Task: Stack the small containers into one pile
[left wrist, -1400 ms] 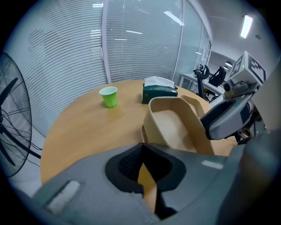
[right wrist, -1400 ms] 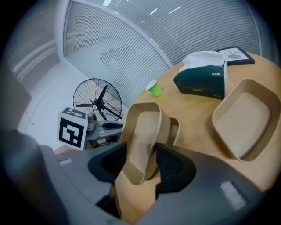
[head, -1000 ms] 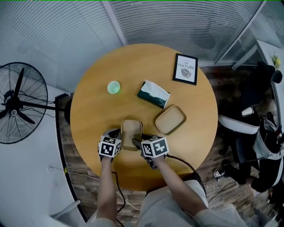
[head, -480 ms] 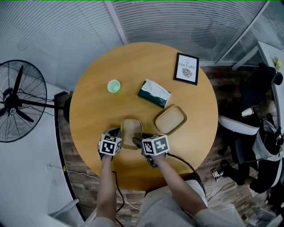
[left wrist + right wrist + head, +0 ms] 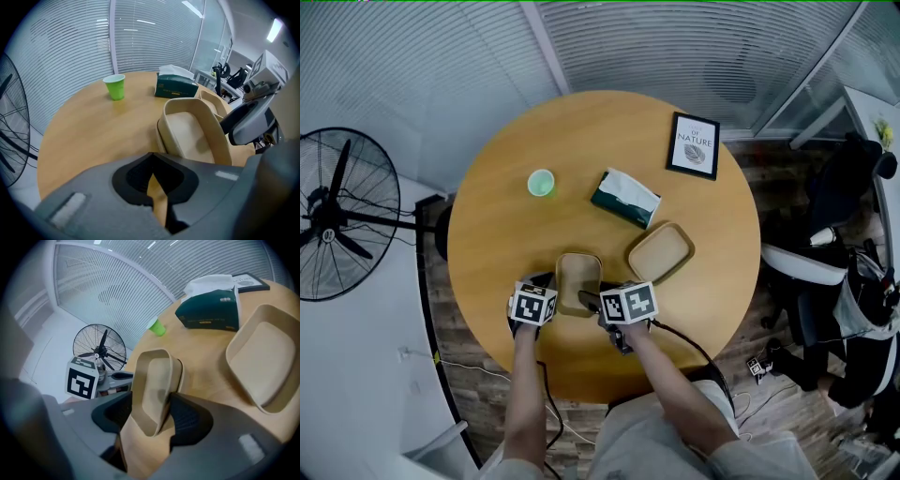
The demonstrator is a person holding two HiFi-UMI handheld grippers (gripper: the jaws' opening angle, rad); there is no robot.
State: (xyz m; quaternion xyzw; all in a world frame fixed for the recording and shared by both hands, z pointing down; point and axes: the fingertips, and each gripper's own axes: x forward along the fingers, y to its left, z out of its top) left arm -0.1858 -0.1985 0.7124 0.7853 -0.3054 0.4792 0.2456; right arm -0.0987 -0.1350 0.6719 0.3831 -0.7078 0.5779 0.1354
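my right tool (image 5: 152, 409) has its jaws apart, and they have just been opening. the near end of the top container (image 5: 157, 376) stands between them, though whether the pads touch its walls i can't quite tell. my left tool (image 5: 152, 177) is closed, tips together with nothing in it, just at the near left of that same container. the top container sits a little askew inside a lower container (image 5: 161, 135), and the pair lies on the tabletop (image 5: 506, 234) between my two tools. just beyond on the right, apart from the pair, lies a third container (image 5: 659, 253), open side up. past it is a dark green tissue box (image 5: 624, 198), then a green cup (image 5: 541, 184) further left and a framed picture (image 5: 693, 145) near the far right edge. a fan (image 5: 337, 220) stands off the tabletop to the left.
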